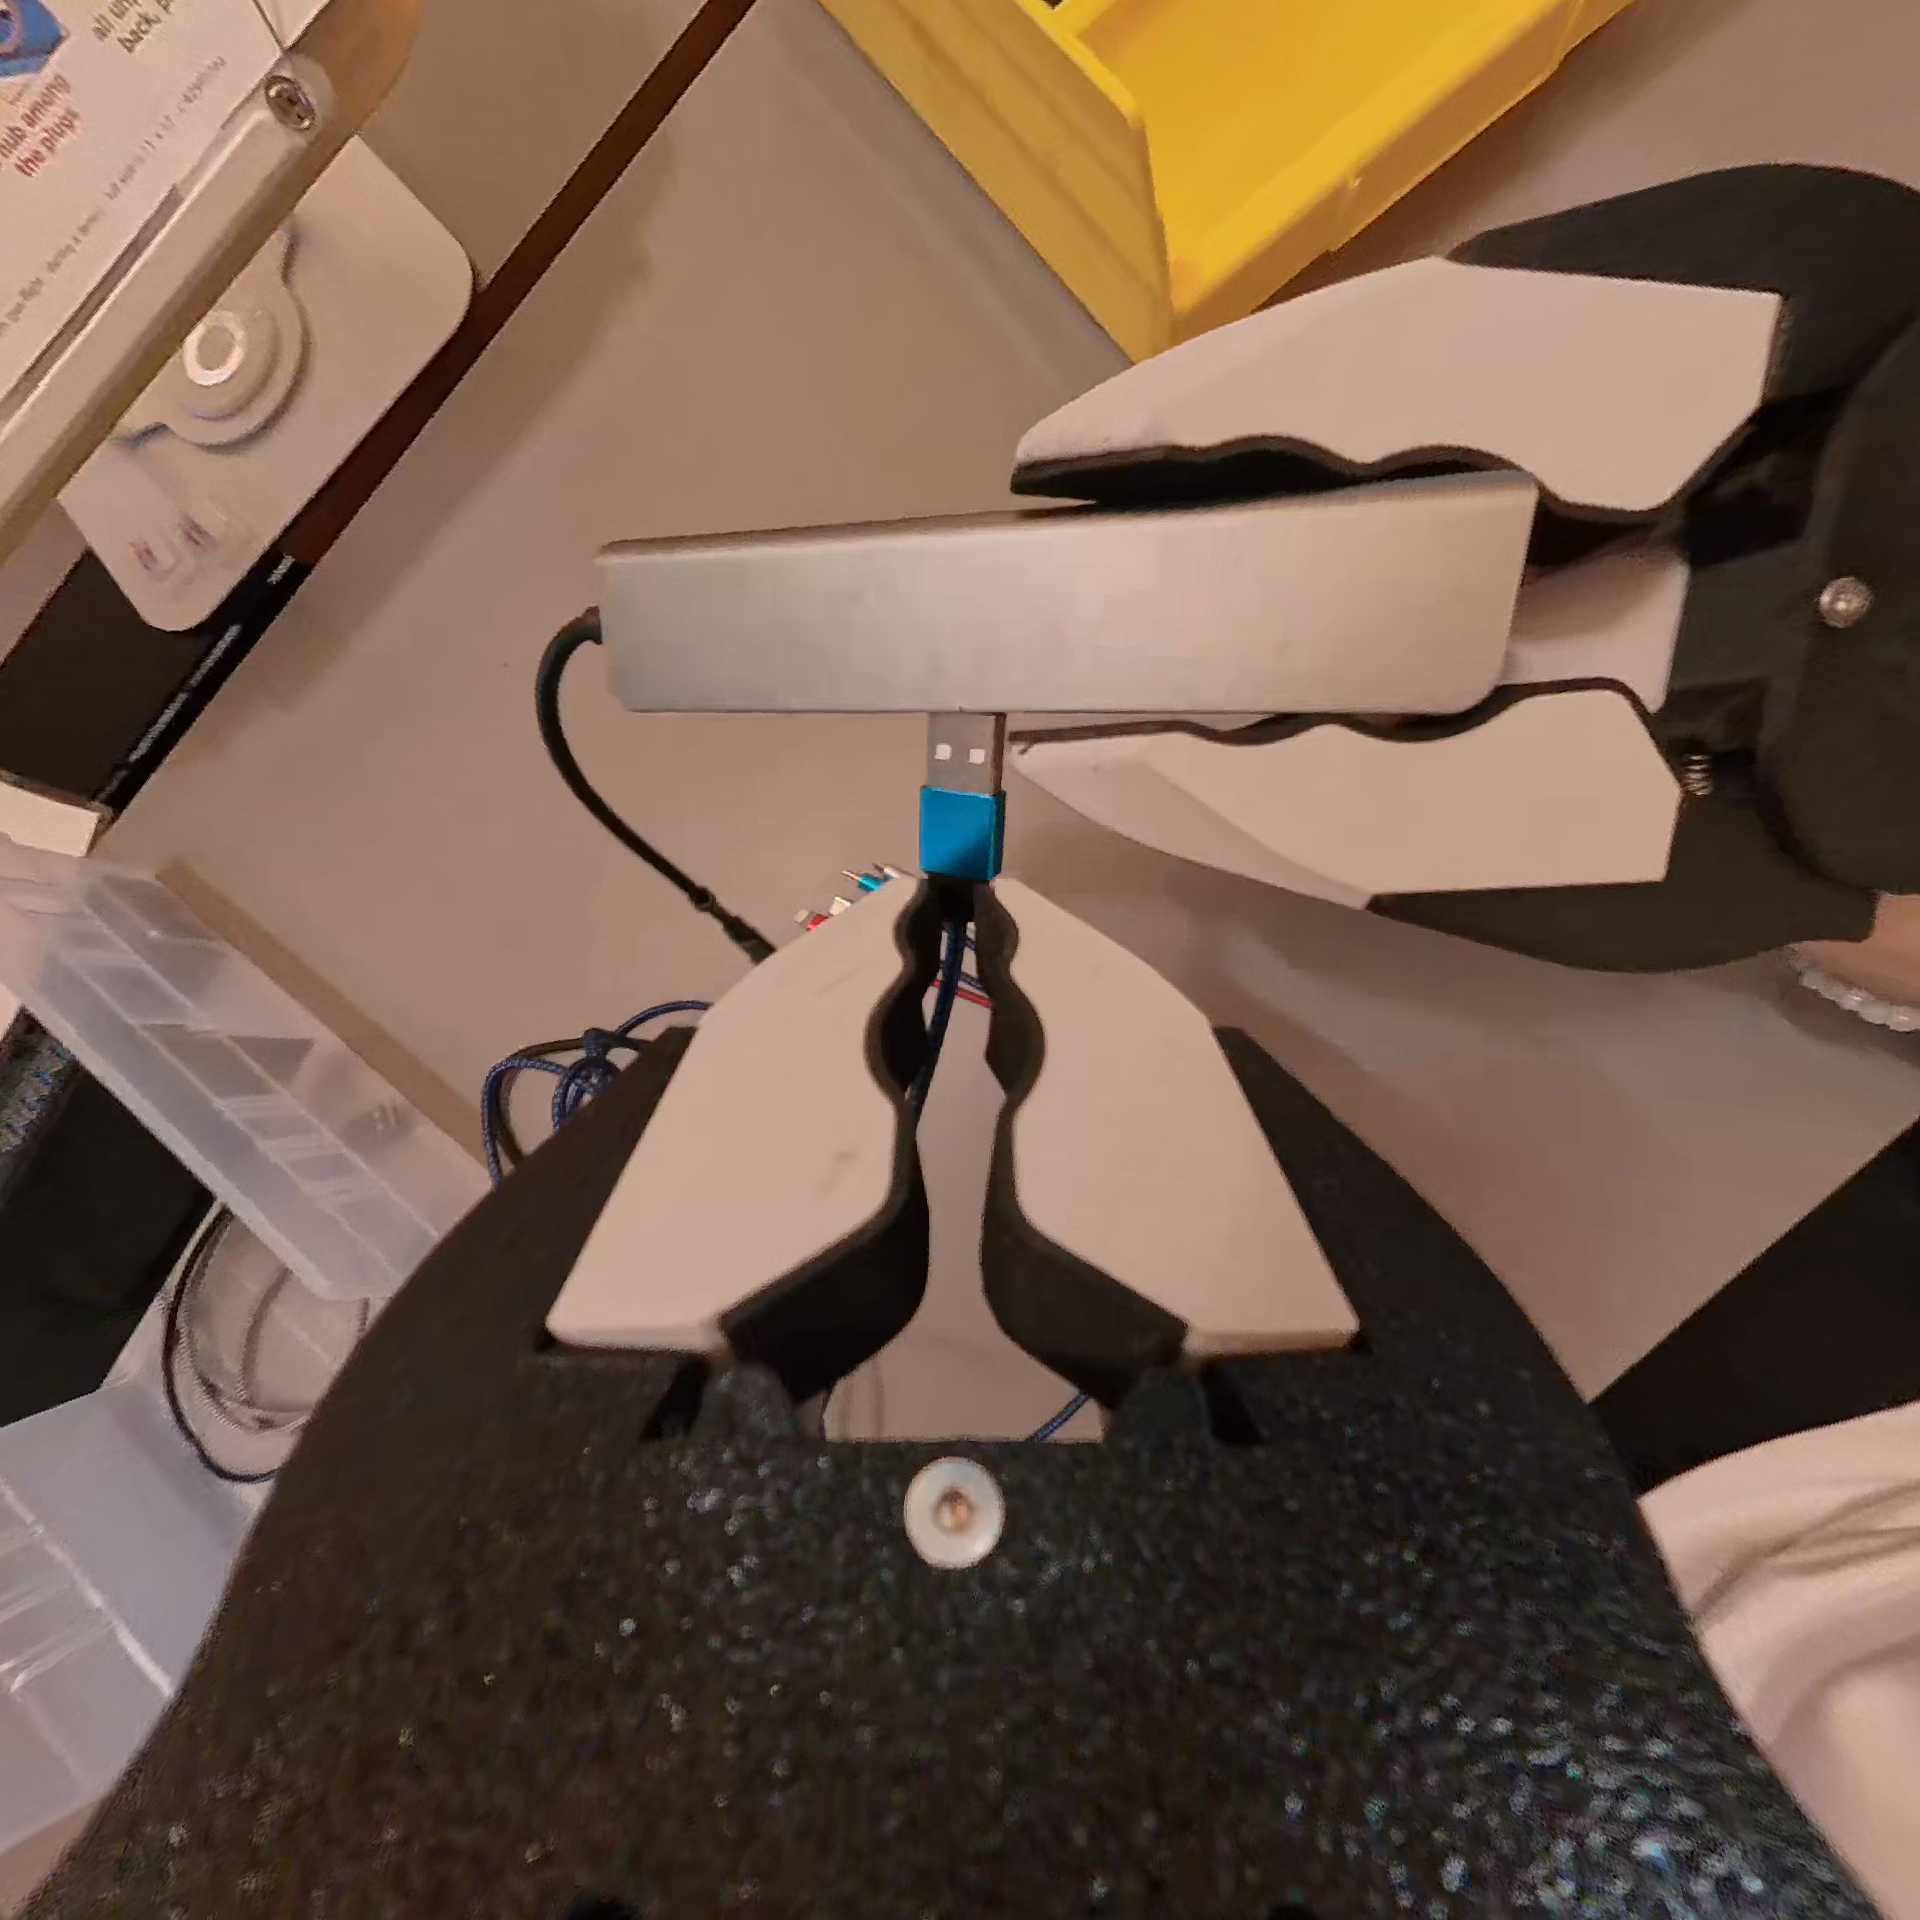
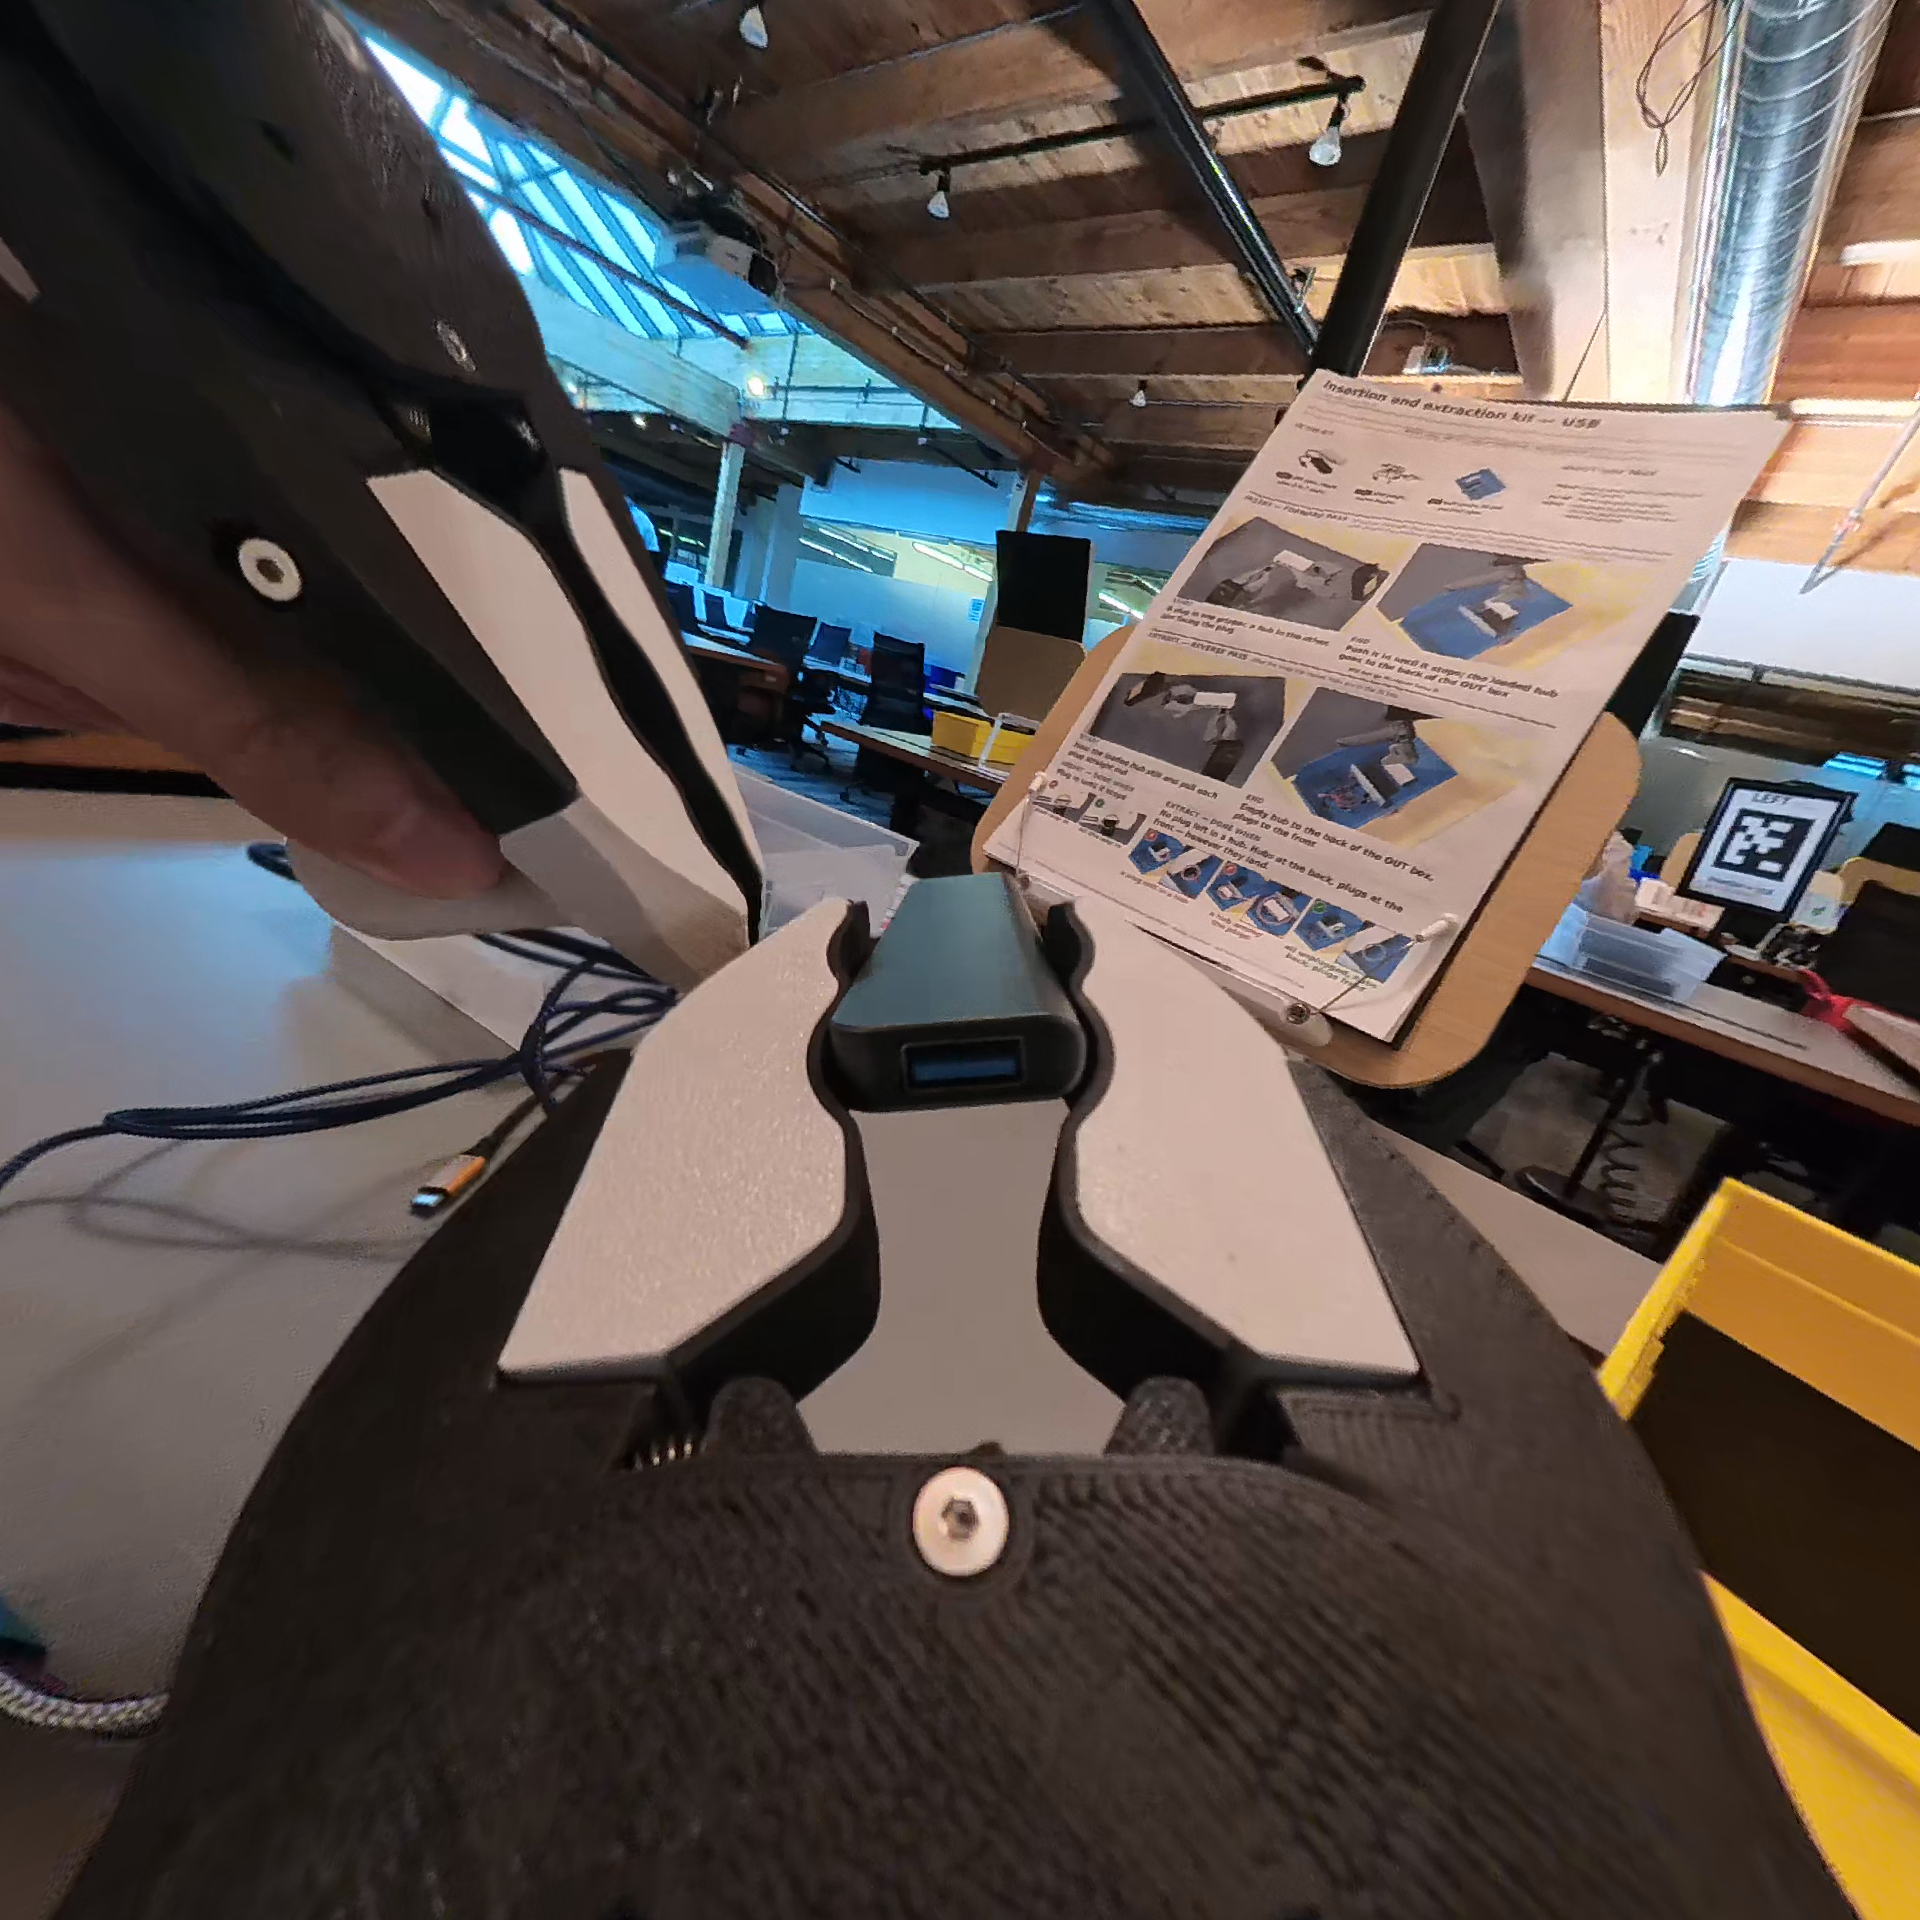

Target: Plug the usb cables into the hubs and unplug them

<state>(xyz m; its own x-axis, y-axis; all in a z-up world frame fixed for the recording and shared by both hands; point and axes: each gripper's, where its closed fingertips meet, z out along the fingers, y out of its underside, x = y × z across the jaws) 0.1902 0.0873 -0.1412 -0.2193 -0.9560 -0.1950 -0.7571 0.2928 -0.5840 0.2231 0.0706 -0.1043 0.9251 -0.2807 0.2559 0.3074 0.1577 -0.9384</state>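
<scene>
Blue USB-A plug is being pinched at its cable end by closed left gripper, tip partly in grey USB hub, w/ hub being clamped by right gripper.

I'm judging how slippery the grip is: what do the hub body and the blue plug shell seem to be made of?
The hub looks like brushed or matte grey metal, probably aluminium: flat faces, crisp edges, soft even sheen. The blue plug shell looks like anodised metal with a satin gloss, though coloured plastic is possible; its bare silver tip is stamped metal. Both seem smooth.
</scene>
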